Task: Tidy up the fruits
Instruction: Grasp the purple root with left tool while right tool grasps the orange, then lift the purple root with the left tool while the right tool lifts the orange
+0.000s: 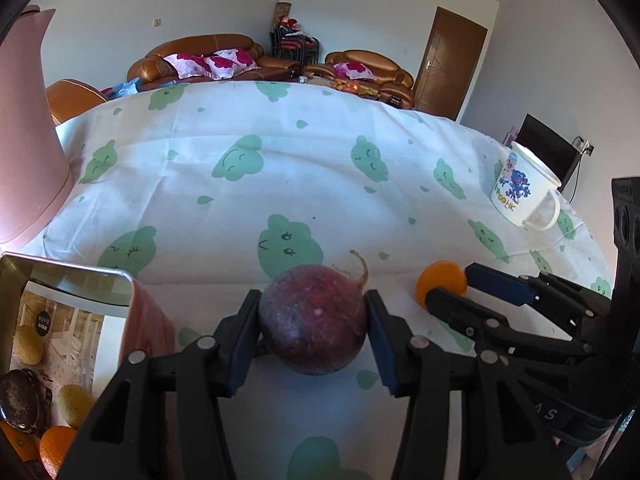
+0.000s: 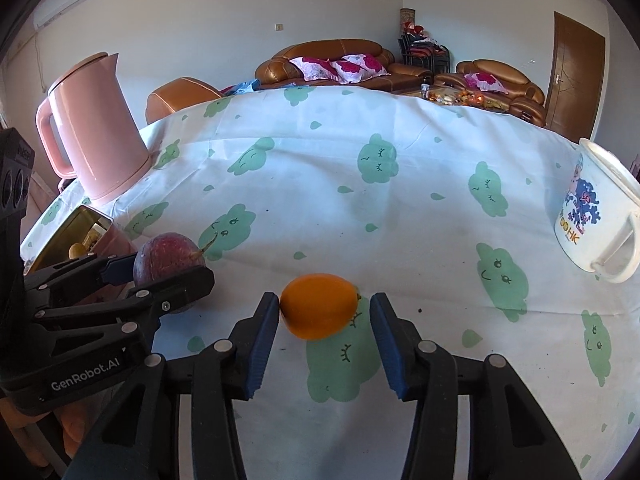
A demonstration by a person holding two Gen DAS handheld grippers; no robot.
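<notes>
Left claw (image 1: 314, 330) clamps the purple passion fruit (image 1: 313, 318) on both sides, low over the surface (image 1: 280, 184). Right claw (image 2: 325, 334) brackets the orange fruit (image 2: 319, 306): left pad touches, right pad shows a gap, not gripped. Only the left wrist view looks into the pink tin (image 1: 80, 320), fruit inside. Right view shows the whole pink kettle (image 2: 98, 128). White mug (image 2: 600, 216) stands right.
</notes>
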